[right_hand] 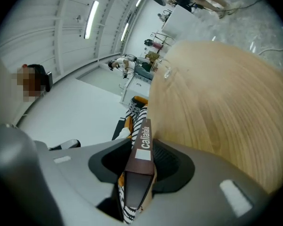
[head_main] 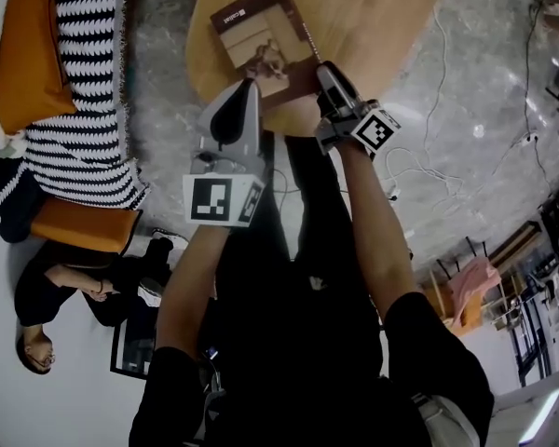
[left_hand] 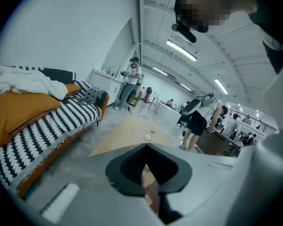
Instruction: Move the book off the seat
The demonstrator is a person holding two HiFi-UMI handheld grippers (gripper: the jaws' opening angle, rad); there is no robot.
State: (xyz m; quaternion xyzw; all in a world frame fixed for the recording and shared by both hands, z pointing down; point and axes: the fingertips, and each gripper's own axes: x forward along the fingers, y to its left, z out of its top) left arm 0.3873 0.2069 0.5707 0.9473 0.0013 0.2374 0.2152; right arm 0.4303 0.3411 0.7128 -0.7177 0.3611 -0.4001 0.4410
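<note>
Well right of the sofa [head_main: 84, 82], the book [head_main: 265, 40] is held over the wooden table [head_main: 382, 12] (off the seat already), its long axis running away from both grippers, with the left gripper [head_main: 252, 86] pinched almost together on its near-left edge and the right gripper [head_main: 327, 70] clamped on the spine's near end.

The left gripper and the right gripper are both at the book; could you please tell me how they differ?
The right gripper holds the book by its printed spine, jaws set well apart by its thickness; the left gripper's jaws are nearly together on a thin sliver of it. The left gripper is at the book's near left corner, the right gripper at its near right. Both grip the same book.
</note>
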